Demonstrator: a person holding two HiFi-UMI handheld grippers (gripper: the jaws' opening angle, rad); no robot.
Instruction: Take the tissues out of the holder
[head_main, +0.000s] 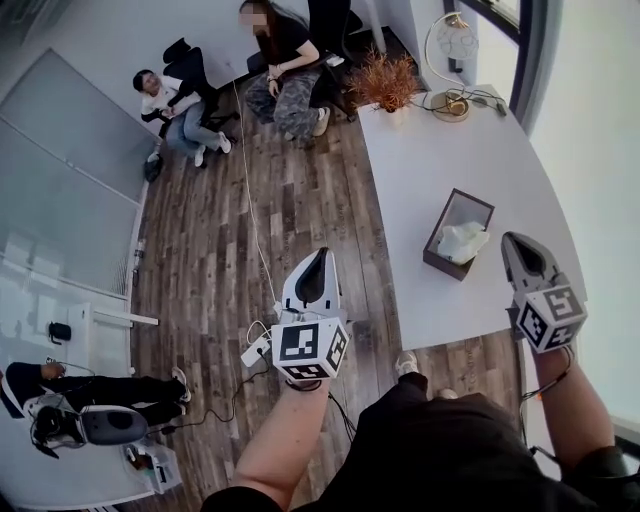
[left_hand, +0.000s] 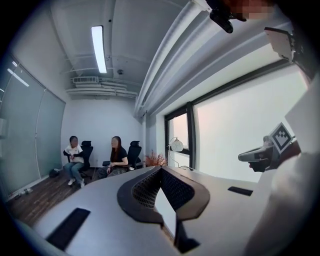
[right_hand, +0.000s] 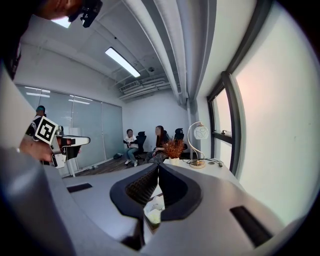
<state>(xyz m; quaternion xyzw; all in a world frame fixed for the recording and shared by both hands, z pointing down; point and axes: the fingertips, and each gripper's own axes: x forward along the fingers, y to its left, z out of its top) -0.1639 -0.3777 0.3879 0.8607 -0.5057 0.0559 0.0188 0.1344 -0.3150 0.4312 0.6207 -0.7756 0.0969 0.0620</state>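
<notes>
**A:** Where are the tissues (head_main: 463, 242)?

**B:** They sit inside a dark, open-topped holder (head_main: 437, 262) on the white desk (head_main: 440, 160), near its front edge.

**A:** And the grippers?

**B:** The right gripper (head_main: 511, 241) hovers just beside the holder. The left gripper (head_main: 322, 256) is over the wooden floor (head_main: 210, 240). Both sets of fingers are clenched and empty.

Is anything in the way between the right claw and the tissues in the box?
No, nothing I can see. Only bare white table lies between the right claw and the holder, and the tissues sit in its open top.
</notes>
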